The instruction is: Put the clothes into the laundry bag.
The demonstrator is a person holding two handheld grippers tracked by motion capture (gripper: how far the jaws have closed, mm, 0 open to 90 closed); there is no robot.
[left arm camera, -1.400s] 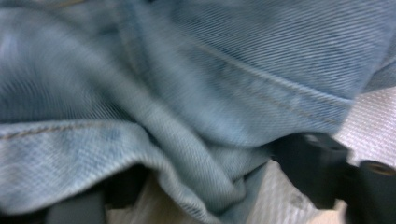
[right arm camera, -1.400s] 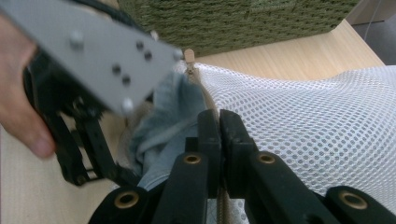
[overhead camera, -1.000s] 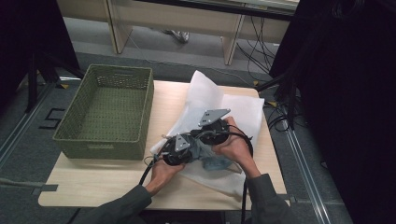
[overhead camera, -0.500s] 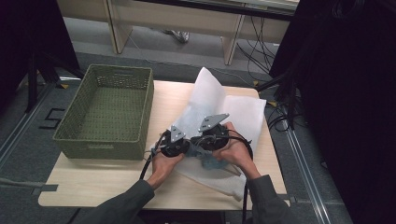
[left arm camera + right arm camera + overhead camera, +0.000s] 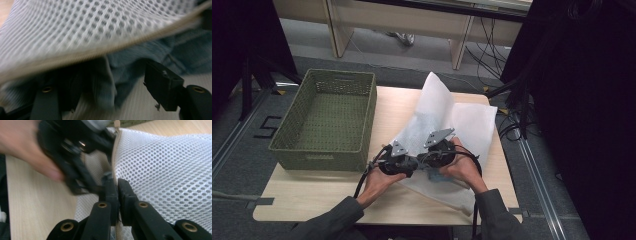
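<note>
White mesh laundry bag [image 5: 447, 120] lay long axis diagonal on bench [image 5: 312, 200], far flap raised. Right gripper [image 5: 117, 187] clamped its beige zipper edge [image 5: 115, 152]; left gripper [image 5: 110, 82] had just been opening around blue denim cloth [image 5: 130, 65], pads clear of it.

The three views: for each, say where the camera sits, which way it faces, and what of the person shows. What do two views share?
High view: above the table, looking forward and down; forearms, left gripper, right gripper, basket.
Left gripper view: on that gripper, along its parted jaws under the mesh bag at denim cloth.
Right gripper view: on that gripper, along jaws shut on the bag's seam; the left hand shows.
Shared: the mesh bag.
</note>
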